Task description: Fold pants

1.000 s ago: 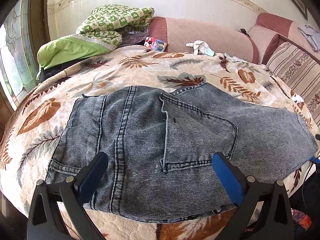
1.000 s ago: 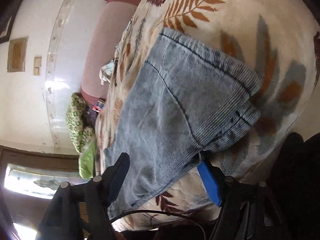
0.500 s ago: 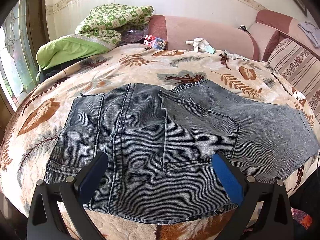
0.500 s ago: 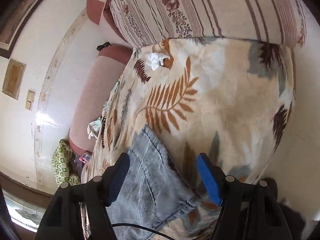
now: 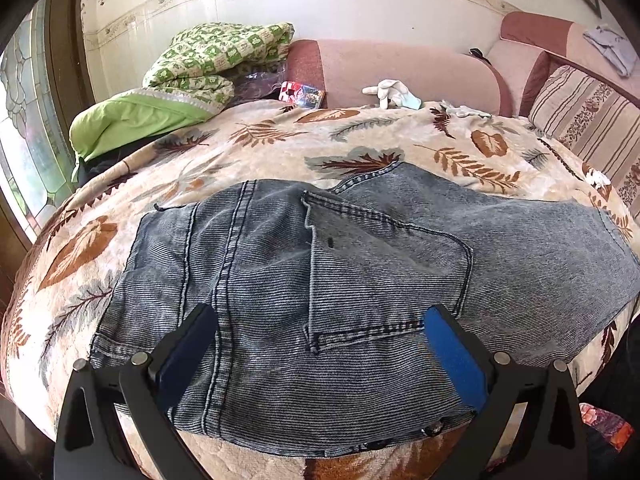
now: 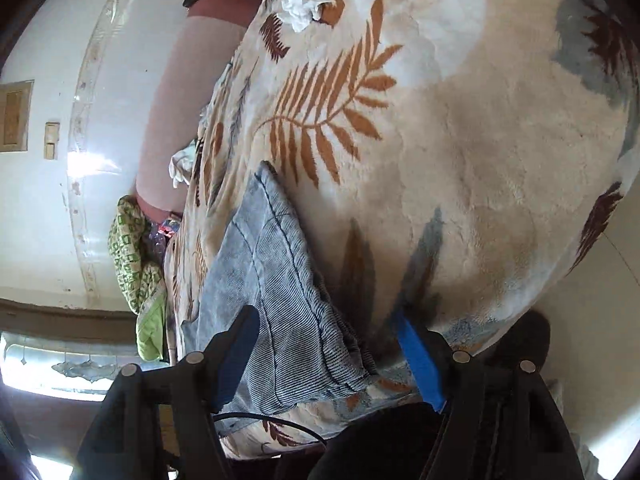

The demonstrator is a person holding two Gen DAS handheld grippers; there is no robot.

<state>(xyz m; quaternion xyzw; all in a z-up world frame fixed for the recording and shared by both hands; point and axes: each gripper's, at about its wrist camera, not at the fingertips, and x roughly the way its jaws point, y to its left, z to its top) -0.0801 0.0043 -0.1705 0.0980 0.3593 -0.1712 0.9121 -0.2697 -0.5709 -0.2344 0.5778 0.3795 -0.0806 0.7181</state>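
Gray-blue denim pants [image 5: 360, 280] lie spread flat on a bed covered by a cream blanket [image 5: 280, 140] with brown and gray leaf print; waist end toward the left of the left wrist view, legs running off to the right, back pocket facing up near the middle. Left hand-held gripper [image 5: 320, 344] hangs over the near part of the pants, jaws wide apart, blue pads on either side of the pocket area, nothing clamped; can't tell if the tips touch the cloth. Right hand-held gripper [image 6: 324, 356] is at the leg end, view rolled sideways, jaws also wide apart, the hem of the pants [image 6: 280, 300] lying between them toward the left finger, pads not pressing on it, nothing gripped. A black cable [image 6: 272, 420] crosses low in front of the hem in the right wrist view. Beyond the pants: a green checked quilt [image 5: 216, 60] stacked on a lime green pillow [image 5: 132, 120] at the far left corner, a pink padded headboard [image 5: 400, 76] along the wall, a white glove [image 5: 388, 90] resting against it, a small red-and-blue packet [image 5: 302, 94] beside the quilt, a striped cushion [image 5: 584, 112] at far right. A crumpled white tissue [image 6: 300, 12] sits on the blanket well past the hem in the right wrist view. Patterned glass window [image 5: 24, 140] at far left.
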